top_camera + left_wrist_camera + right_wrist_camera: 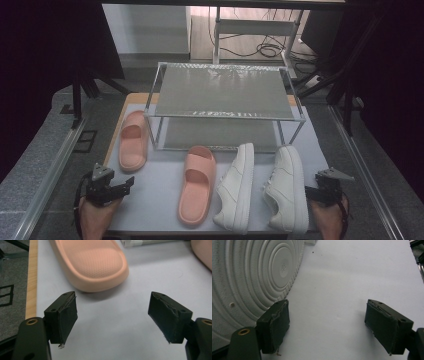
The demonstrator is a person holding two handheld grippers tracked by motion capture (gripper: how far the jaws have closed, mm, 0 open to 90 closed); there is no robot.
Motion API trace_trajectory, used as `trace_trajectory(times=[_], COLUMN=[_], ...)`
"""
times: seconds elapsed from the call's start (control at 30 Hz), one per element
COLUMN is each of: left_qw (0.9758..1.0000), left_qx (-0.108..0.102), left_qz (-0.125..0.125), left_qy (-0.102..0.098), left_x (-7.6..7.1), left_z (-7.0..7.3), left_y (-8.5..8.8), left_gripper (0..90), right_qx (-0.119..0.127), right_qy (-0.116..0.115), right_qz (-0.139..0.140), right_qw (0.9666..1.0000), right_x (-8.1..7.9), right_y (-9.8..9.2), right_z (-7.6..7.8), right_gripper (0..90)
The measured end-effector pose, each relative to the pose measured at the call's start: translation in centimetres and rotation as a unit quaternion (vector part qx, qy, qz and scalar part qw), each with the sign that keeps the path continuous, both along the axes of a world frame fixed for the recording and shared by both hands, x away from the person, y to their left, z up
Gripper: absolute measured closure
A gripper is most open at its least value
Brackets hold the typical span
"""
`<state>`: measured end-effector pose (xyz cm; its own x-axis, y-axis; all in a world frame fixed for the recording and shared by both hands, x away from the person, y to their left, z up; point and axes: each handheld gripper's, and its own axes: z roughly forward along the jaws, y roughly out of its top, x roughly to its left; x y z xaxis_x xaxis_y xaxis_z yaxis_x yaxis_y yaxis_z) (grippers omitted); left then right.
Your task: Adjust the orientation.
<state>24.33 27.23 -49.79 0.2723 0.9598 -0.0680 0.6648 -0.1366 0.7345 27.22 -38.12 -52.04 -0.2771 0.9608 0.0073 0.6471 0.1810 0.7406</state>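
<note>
1. The left gripper (131,184) hovers near the surface's (160,200) front left corner, fingers (65,315) apart and empty.
2. A pink slide (133,141) lies just ahead of it by the left edge.
3. The right gripper (306,191) sits at the front right corner beside a white sneaker (287,187), fingers (275,322) apart and empty.

Each black hand-held gripper (131,183) carries a grey three-cornered top plate, brass-ringed screw holes and worn, frayed pads (65,315).

Slippers (197,184) left of sneakers (237,187), before rack (225,92)
</note>
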Motion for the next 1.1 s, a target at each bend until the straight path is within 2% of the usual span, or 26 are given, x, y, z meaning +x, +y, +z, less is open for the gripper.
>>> trace_trajectory(times=[0.23, 0.57, 0.63, 0.93, 1.1], left_qw=[0.9997, 0.9996, 0.9996, 0.9996, 0.9997], left_qx=[-0.015, -0.009, -0.012, -0.006, -0.003], left_qz=[-0.016, -0.024, -0.023, -0.025, -0.023], left_qy=[-0.012, -0.012, -0.010, -0.008, -0.003], left_x=[1.5, 4.7, 5.7, 8.2, 10.0], left_z=[1.0, 1.7, 1.7, 2.0, 2.2], left_y=[-0.4, -1.0, -1.0, -1.2, -1.3], left_gripper=[29.5, 37.4, 40.6, 47.5, 50.6], right_qx=[0.000, 0.000, 0.000, 0.000, 0.000], right_qy=[0.000, 0.000, 0.000, 0.000, 0.000], right_qz=[0.000, 0.001, 0.001, 0.001, 0.001], right_qw=[1.0000, 1.0000, 1.0000, 1.0000, 1.0000], right_x=[0.0, 0.0, 0.0, 0.0, 0.0], right_y=[0.0, 0.0, 0.0, 0.0, 0.0], right_z=[0.0, 0.0, 0.0, 0.0, 0.0], right_gripper=[20.2, 20.2, 20.3, 20.2, 20.3])
